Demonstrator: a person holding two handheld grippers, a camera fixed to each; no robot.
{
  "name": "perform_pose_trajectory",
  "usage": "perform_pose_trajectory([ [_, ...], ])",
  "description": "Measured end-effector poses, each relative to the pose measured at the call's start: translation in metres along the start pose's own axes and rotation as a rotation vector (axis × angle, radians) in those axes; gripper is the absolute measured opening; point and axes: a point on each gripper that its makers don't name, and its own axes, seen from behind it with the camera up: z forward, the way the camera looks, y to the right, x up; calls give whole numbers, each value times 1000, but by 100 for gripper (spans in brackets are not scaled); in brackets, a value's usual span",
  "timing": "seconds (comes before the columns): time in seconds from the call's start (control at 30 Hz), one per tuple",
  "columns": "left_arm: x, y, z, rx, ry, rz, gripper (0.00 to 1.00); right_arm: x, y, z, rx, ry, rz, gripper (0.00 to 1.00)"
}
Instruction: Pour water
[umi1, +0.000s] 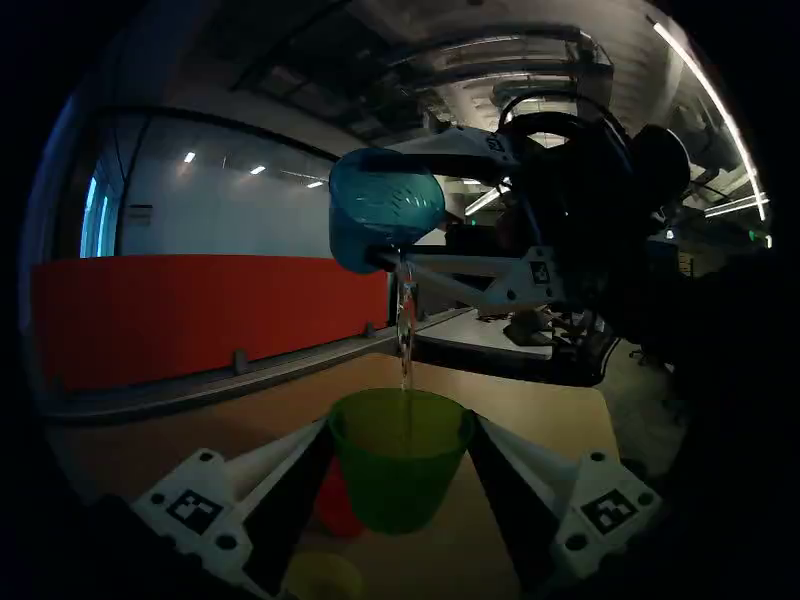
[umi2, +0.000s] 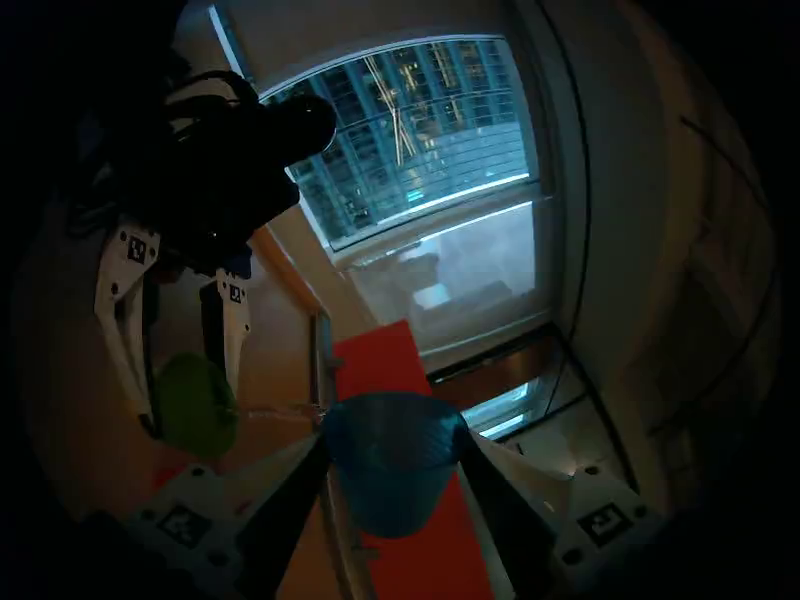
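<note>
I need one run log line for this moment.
phase: pouring | left gripper: shut on green cup, upright | right gripper: shut on blue cup, tilted | water: streaming into green cup

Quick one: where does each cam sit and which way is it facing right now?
Left gripper view: rides the left tongs, facing forward over the table; its own two fingers clasp the green cup.
Right gripper view: rides the right tongs, rolled sideways toward a window; its own fingers clasp the blue cup.
Shared: both cups, both tongs, and the water falling from blue into green.
</note>
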Motion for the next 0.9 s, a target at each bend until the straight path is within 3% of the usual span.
perform_pose_trajectory([
  [0.9,2,1,-2,-7,4,0,89,8,15,3,-16,10,-116,91],
])
